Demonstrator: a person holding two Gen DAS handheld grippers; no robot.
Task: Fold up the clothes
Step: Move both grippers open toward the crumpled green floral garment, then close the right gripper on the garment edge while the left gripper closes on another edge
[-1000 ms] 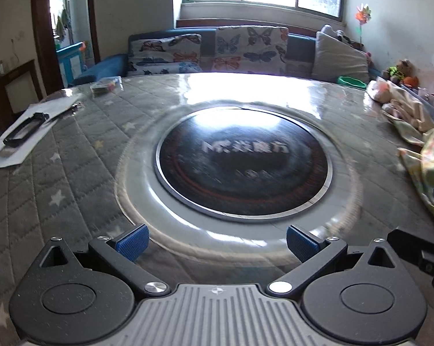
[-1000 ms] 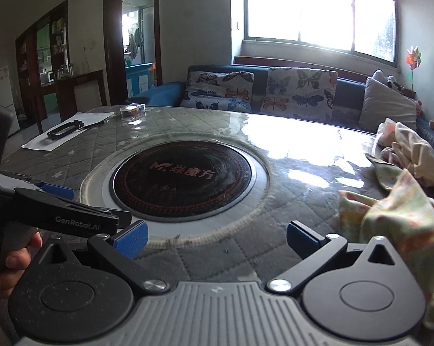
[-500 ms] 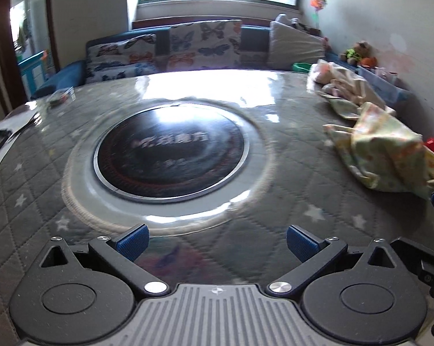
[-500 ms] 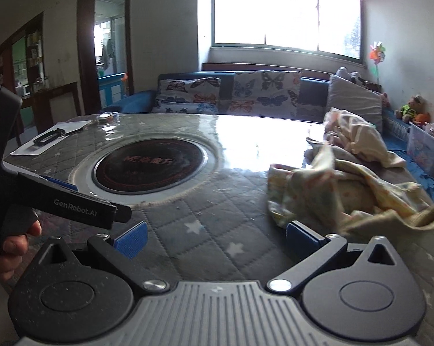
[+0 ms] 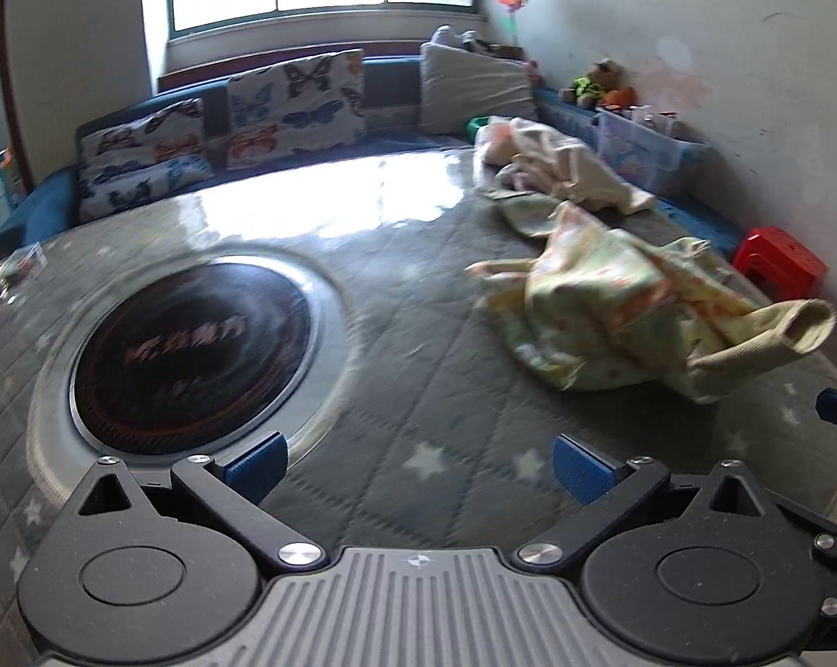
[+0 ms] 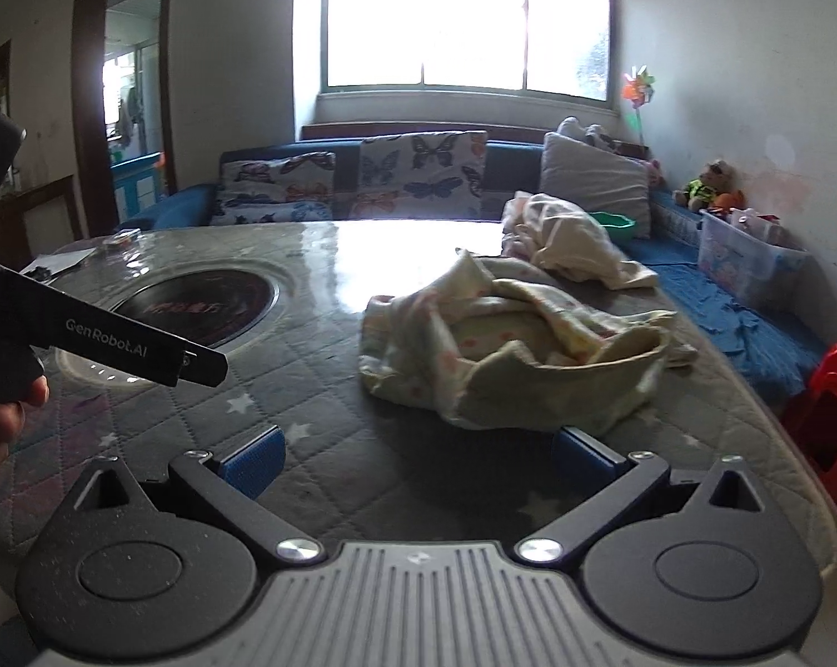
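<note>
Sunlit living room behind, with a butterfly-print sofa [image 6: 357, 183] under the window [image 6: 463, 22] and a quilted grey table [image 5: 418, 389] with white stars filling the foreground. Left gripper [image 5: 418, 464]: jaws spread wide, nothing between the blue pads [image 5: 254, 464], hovering above bare quilting; dark round inset plate [image 5: 190, 344] ahead and to the left of the jaws. Crumpled yellow-green printed garment [image 5: 629, 311] ahead and to the right of those jaws, well apart from them, one cuff hanging open toward the table's right edge. Cream garment [image 5: 557, 167] bunched farther beyond it. Right gripper [image 6: 418, 458]: jaws likewise wide apart and empty, with the same printed garment [image 6: 507, 344] lying just ahead, its near hem close in front of the right pad, contact not discernible. Left of these jaws, the other handheld tool seen side-on, lettered in white, with the left hand [image 6: 1, 417] on its grip. Red stool [image 6: 830, 411] and clear storage box [image 6: 752, 261] off to the right, past the table edge.
</note>
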